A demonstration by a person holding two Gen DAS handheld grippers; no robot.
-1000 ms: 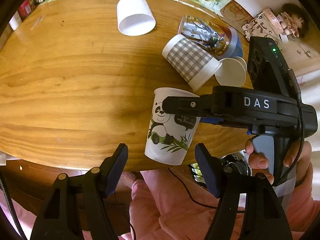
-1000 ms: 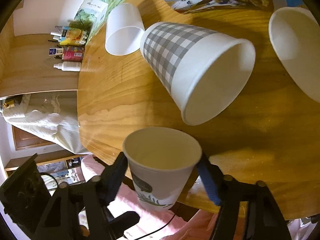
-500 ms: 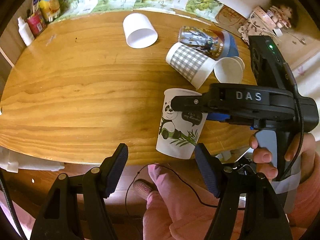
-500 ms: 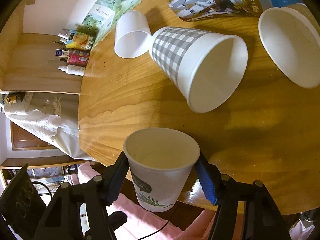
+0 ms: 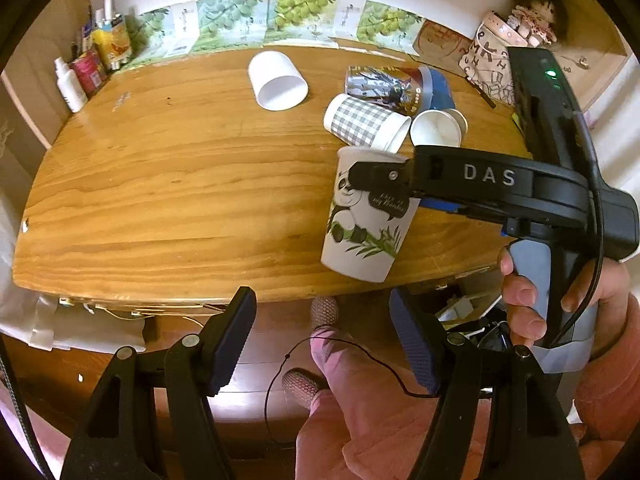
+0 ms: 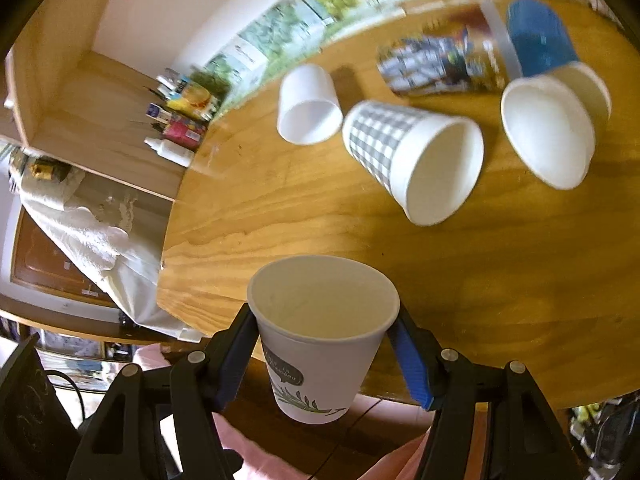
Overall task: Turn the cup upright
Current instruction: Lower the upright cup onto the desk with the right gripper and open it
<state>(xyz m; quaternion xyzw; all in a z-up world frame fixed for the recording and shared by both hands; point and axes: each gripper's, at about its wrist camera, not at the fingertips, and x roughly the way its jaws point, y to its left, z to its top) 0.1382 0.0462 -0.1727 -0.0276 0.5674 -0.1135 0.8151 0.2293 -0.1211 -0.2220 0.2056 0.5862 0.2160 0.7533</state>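
A white paper cup with a panda print (image 5: pixel 366 224) is held mouth up, near upright, over the front edge of the wooden table (image 5: pixel 160 184). My right gripper (image 6: pixel 324 344) is shut on this cup (image 6: pixel 320 344) just below its rim; its black body also shows in the left wrist view (image 5: pixel 492 188). My left gripper (image 5: pixel 324 340) is open and empty, below and in front of the table edge, to the lower left of the cup.
A checked cup (image 5: pixel 366 126), a plain white cup (image 5: pixel 278 82), a blue-based white cup (image 5: pixel 438 128) and a printed cup (image 5: pixel 384 88) lie on their sides at the table's back right. Bottles (image 5: pixel 88 76) stand at the back left. My lap is below.
Both grippers have pulled back and tilted up, so more of the table and room shows. The panda cup stays in the right gripper and looks slightly more upright.
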